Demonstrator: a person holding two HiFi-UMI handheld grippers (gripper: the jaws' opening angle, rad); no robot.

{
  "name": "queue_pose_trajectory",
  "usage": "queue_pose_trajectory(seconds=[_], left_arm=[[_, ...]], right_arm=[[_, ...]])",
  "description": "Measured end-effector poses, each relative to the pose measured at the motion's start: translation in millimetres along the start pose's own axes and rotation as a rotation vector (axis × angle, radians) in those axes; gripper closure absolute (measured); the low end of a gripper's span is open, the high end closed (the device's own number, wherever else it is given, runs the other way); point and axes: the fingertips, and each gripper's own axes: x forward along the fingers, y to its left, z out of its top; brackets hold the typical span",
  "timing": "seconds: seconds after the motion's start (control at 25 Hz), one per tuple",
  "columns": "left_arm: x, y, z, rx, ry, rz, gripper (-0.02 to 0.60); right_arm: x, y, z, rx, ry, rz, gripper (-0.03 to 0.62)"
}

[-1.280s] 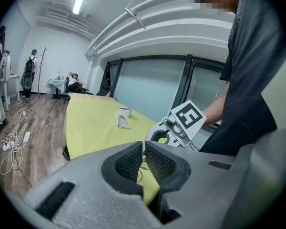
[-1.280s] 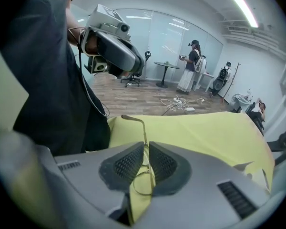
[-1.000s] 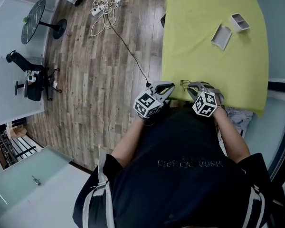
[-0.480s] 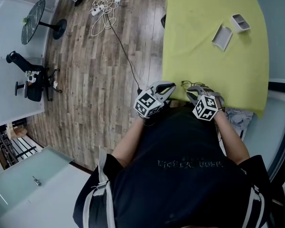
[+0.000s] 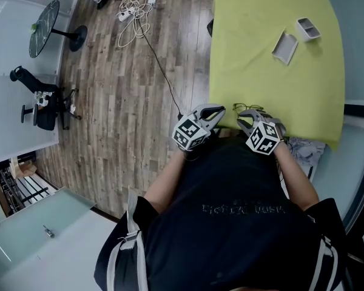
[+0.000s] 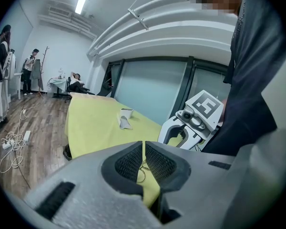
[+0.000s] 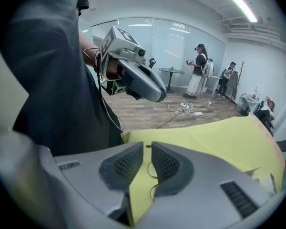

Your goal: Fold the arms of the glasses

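Note:
The thin wire-framed glasses lie on the yellow-green tablecloth, close to its near edge. My left gripper hovers just left of them and my right gripper just in front of them, both close to the person's body. In the left gripper view the padded jaws stand together with a hairline slit, and a bit of the glasses' wire shows below them. The right gripper view shows jaws a narrow slit apart, the wire frame lying on the cloth beyond. Neither visibly clamps anything.
A grey open case half and a small white box sit far back on the table. White cables trail over the wooden floor at left, near a round table. People stand in the room's background.
Both grippers have drawn back slightly toward the person, and more of the glasses now shows beyond the right gripper.

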Motion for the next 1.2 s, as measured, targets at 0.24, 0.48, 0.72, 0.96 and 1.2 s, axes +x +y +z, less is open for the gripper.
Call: queue_pose_trajectory(seconds=[0.24,0.48,0.72,0.96,1.2], left_arm=[[-0.4,-3.6,-2.6,0.003,0.005,-0.009,0.549],[-0.4,-3.8,-3.2,0.009,0.012,-0.022,0.549],[3.0,-4.6,-1.8,0.013,0.018,-0.035,0.549],[7.8,-8.5,-0.6,0.017,0.023,-0.053,0.549],[12.1,-13.0,-0.5,0.016,0.021,-0.074,0.549]], right_arm=[[2.9,-8.2,1.7,-0.045,0.005,-0.093,0.559],[1.5,-13.0,0.1,0.038,-0.01,-0.105,0.559],[-7.9,-18.5,-12.7,0.106,-0.007,-0.129,0.559],[-15.9,-22.1,-33.1,0.155,0.017,-0.146,0.559],[-21.2,-27.5,-51.9,0.227,0.02,-0.162,0.559]])
